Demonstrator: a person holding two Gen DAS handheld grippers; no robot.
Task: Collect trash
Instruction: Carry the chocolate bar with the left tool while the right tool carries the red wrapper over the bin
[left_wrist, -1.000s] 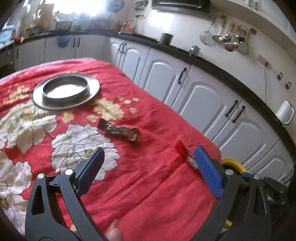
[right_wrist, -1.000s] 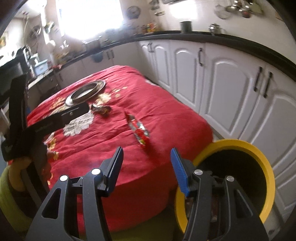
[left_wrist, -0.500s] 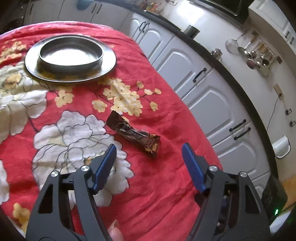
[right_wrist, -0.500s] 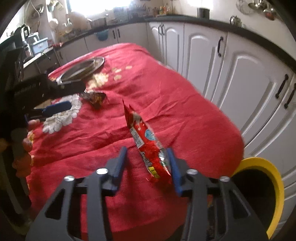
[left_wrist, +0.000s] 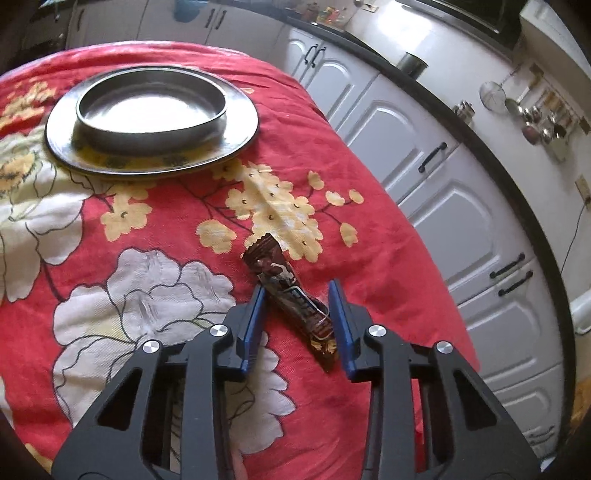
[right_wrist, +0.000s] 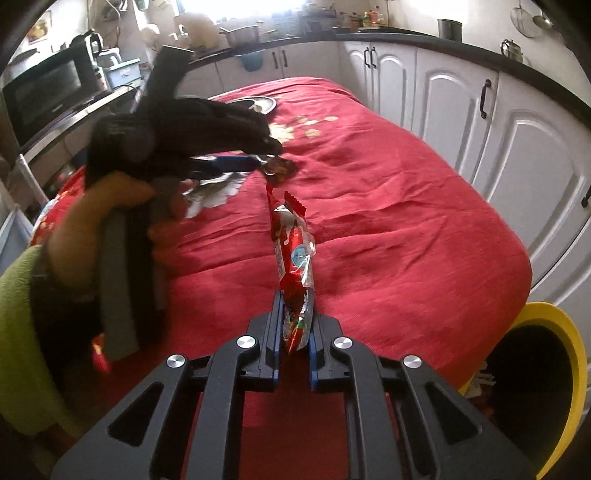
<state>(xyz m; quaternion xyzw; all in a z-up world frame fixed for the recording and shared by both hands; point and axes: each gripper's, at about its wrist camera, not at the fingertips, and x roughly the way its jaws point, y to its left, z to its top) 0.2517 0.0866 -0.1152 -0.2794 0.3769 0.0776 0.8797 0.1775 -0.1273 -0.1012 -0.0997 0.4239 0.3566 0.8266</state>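
Note:
A brown chocolate-bar wrapper lies flat on the red flowered tablecloth. My left gripper straddles it, jaws closing, the blue pads near its sides and the wrapper not squeezed. In the right wrist view the same left gripper reaches the brown wrapper from the left. My right gripper is closing on the lower end of a red snack wrapper. Its pads press on it, and the wrapper stands upright above the cloth.
A steel plate with a steel bowl on it sits at the table's far side. A yellow-rimmed bin stands low beside the table at right. White cabinets run behind. A hand in a green sleeve holds the left gripper.
Both grippers dropped toward the table and narrowed. The left one came around the brown wrapper. The right one closed on the red wrapper, which now stands up from the cloth.

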